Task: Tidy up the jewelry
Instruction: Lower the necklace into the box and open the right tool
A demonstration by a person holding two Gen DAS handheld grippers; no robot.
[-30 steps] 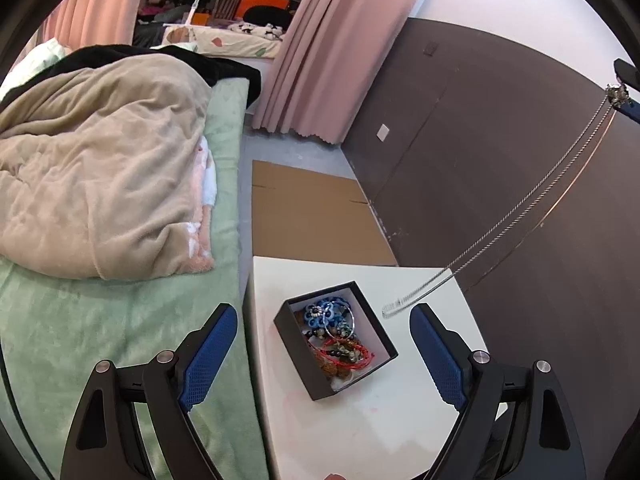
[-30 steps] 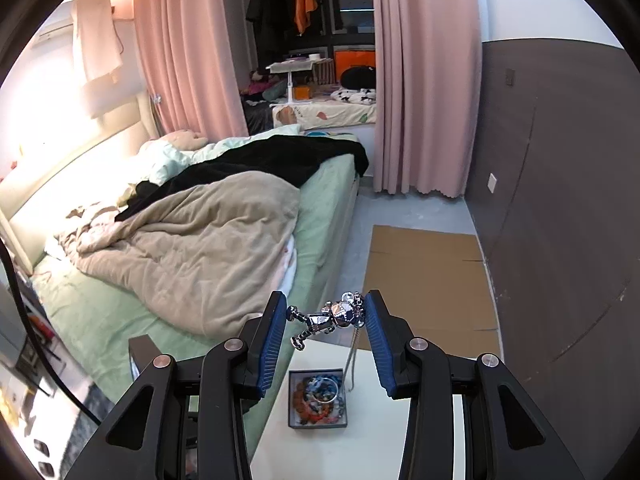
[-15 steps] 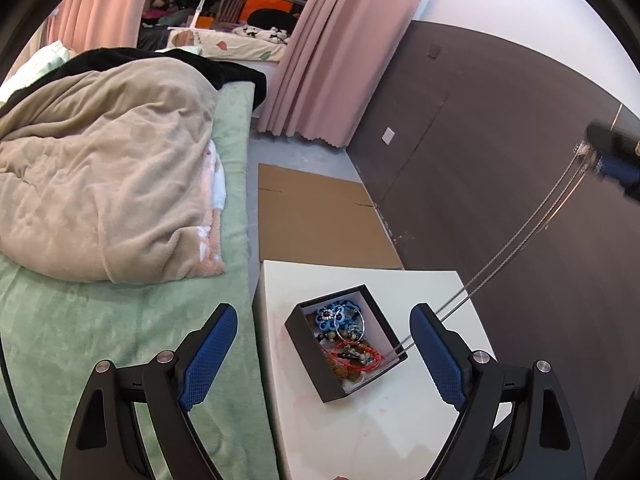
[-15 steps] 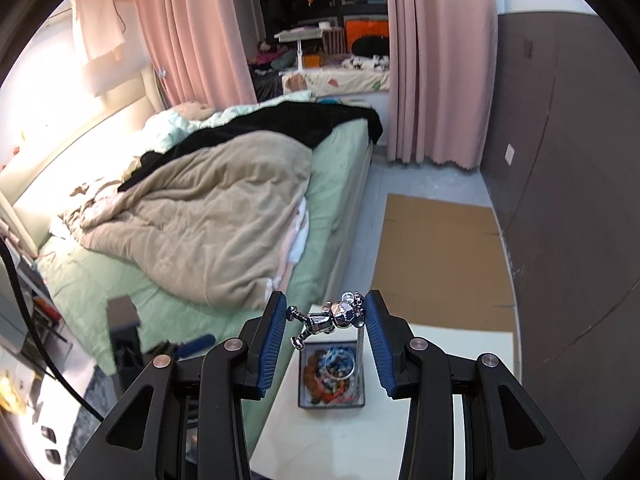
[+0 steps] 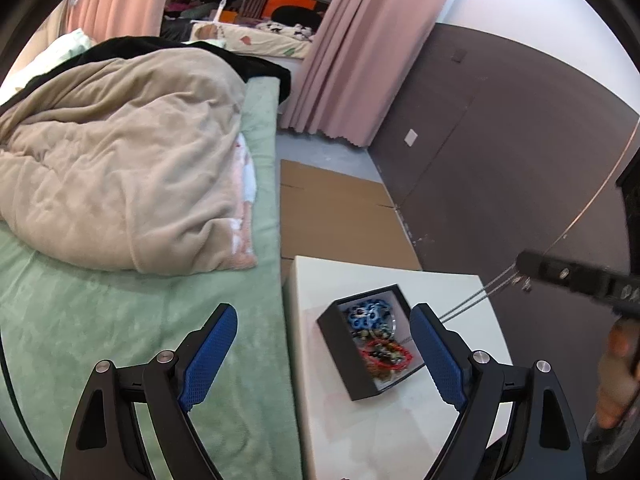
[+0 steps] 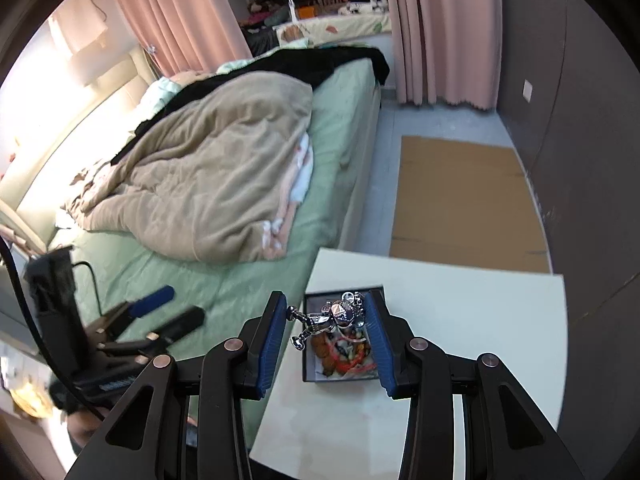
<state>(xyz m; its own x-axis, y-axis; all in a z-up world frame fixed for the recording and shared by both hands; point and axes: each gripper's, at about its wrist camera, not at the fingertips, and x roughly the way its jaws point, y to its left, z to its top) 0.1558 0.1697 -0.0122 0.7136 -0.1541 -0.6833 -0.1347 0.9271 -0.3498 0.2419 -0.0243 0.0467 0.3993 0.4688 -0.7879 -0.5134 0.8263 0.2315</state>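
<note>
The right tool (image 6: 326,318) is clenched on a small silver figure pendant (image 6: 334,316), gripped across its body so the chain (image 5: 476,294) can hang free below it. From the left wrist view that chain runs down slantwise into the black box (image 5: 370,338), its lower end apparently already among the pieces there; this looks like a way to feed the necklace in loop by loop so it does not knot. The box sits on the white bench (image 6: 460,320), directly under the pendant, and holds a blue flower-shaped piece (image 5: 366,314) and a red bracelet (image 5: 386,354). The left tool (image 5: 320,354) hangs released and empty near the bench edge over the bed, likely kept ready to steady the box. Beyond lie the green bed (image 5: 100,320), a tan duvet (image 5: 120,160), cardboard on the floor (image 5: 332,216) and pink curtains (image 5: 344,60)
</note>
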